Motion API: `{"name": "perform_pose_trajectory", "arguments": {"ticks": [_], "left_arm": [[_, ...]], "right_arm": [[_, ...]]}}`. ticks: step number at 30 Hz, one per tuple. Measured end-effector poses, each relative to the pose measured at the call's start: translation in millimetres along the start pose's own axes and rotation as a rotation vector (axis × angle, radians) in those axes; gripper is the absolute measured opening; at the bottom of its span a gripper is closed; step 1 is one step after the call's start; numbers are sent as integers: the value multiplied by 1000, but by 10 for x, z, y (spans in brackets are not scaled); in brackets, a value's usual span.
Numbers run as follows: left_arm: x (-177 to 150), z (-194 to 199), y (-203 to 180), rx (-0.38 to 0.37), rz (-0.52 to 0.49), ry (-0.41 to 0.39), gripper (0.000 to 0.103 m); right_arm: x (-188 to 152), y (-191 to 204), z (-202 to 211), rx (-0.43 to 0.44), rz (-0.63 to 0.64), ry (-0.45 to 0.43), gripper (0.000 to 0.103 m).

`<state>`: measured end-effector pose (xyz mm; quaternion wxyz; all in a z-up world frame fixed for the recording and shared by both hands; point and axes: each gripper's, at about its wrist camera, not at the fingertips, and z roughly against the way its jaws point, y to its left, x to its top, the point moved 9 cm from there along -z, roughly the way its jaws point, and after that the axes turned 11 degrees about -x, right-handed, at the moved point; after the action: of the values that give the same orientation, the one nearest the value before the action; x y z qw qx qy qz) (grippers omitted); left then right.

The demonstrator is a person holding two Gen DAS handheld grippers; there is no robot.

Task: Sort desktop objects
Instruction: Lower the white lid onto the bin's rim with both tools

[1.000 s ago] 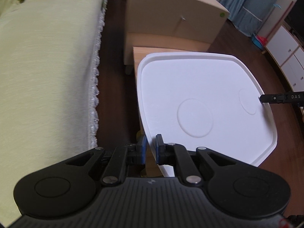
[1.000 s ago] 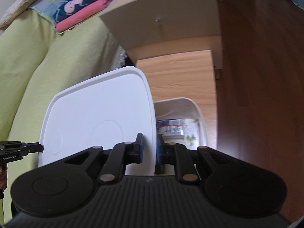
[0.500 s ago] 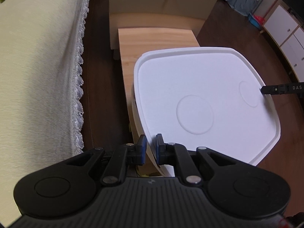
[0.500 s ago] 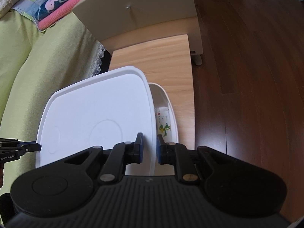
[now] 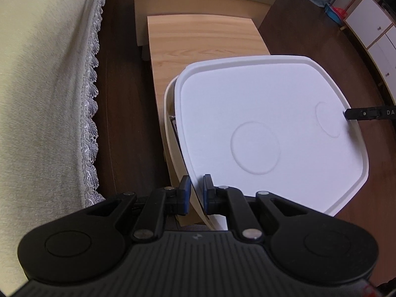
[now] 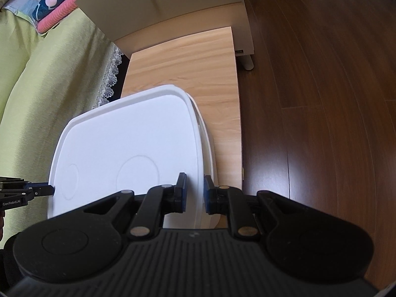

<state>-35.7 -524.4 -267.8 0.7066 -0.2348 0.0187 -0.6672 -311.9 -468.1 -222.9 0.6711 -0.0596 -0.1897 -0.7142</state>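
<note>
**Holding the lid over the bin, both ends pinched**

You've got the white lid (image 5: pixel 259 113) clamped at both short ends: left tongs (image 5: pixel 196 194) clenched on its near-left rim, right tongs (image 6: pixel 194 193) clenched on the opposite rim. The lid sits just above the white bin (image 6: pixel 209 148), not quite lined up, so a strip of the bin's rim shows along one side. The bin is on the near end of the wooden tabletop (image 5: pixel 203 37). Green bed cover (image 6: pixel 37 94) runs along the left, dark wood floor (image 6: pixel 321 99) on the right.
</note>
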Motion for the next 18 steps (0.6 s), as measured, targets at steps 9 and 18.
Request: {"name": "perform_pose_trajectory", "arguments": {"ticks": [9, 18], "left_arm": [[-6, -179, 80, 6, -2, 37, 9], [-33, -230, 112, 14, 3, 44, 9]], "right_arm": [[30, 42, -114, -32, 33, 7, 13], [59, 78, -174, -45, 52, 13, 13]]}}
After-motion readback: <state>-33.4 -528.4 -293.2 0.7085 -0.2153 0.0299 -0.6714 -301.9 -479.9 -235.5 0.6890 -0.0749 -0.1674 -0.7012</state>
